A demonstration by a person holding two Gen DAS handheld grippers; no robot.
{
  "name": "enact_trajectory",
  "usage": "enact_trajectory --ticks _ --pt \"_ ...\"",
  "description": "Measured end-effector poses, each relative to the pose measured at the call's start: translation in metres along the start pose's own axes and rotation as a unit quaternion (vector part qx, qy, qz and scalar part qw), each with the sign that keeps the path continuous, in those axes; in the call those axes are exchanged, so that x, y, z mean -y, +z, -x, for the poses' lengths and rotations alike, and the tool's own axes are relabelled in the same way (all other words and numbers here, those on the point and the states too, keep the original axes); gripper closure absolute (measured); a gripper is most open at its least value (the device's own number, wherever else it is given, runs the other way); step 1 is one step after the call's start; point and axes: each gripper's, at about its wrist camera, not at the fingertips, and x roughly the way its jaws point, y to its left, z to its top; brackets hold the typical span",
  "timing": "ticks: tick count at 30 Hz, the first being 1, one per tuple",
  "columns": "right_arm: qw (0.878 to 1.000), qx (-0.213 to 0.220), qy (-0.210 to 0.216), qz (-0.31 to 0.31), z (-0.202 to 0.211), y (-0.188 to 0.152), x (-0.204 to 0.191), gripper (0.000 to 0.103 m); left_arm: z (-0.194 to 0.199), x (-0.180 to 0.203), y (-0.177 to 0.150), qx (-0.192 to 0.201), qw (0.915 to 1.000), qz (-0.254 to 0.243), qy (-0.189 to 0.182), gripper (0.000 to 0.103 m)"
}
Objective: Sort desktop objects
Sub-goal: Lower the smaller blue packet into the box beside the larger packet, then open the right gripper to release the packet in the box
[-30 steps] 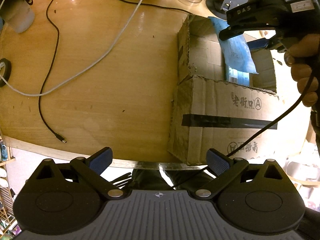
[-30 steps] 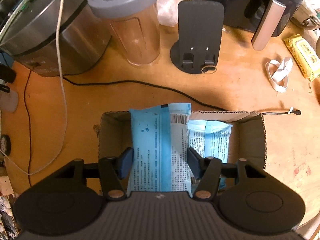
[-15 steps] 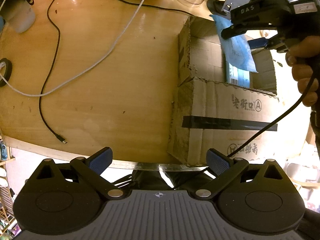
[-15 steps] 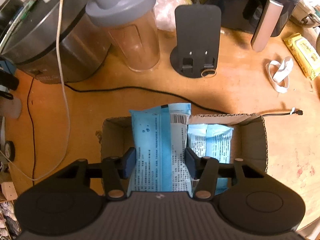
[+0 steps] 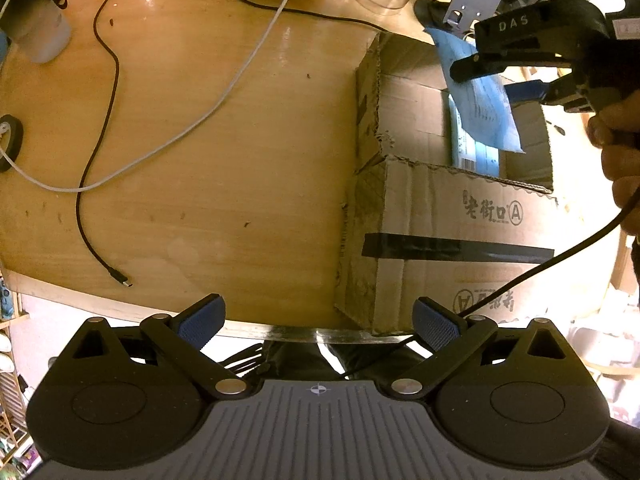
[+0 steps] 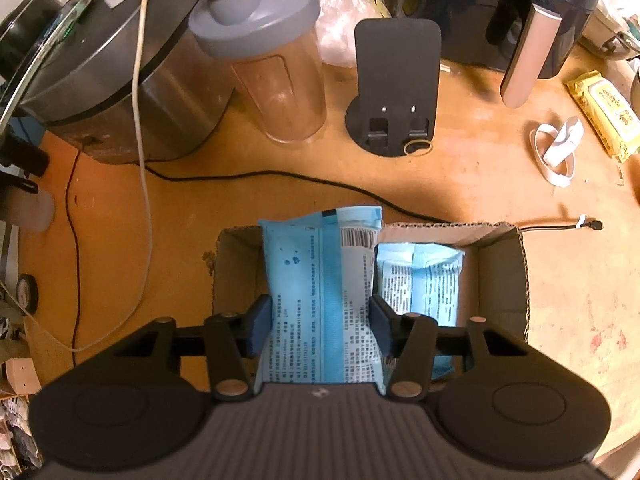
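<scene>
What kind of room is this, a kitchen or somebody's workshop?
Probably a home kitchen table doing double duty as a desk. A shaker bottle, a steel cooker and an air fryer stand at the back, with charging cables strewn over the wooden top.

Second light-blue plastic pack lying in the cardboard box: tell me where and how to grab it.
Take the second light-blue plastic pack across its long side edges, coming straight down through the cardboard box's open top. It lies flat, and walls block side approaches.

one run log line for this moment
right hand-held gripper: shut on blue packet | over cardboard box | second packet inside | left hand-held gripper: open, empty
</scene>
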Motion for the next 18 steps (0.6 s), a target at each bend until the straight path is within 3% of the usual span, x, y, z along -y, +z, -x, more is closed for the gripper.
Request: enact_trajectory --ticks 18 --pt "1.0 -0.025 -0.001 -0.013 -0.048 -0.005 0.003 0.054 0.0 -0.001 -0.002 -0.004 1.0 0.001 0.007 0.0"
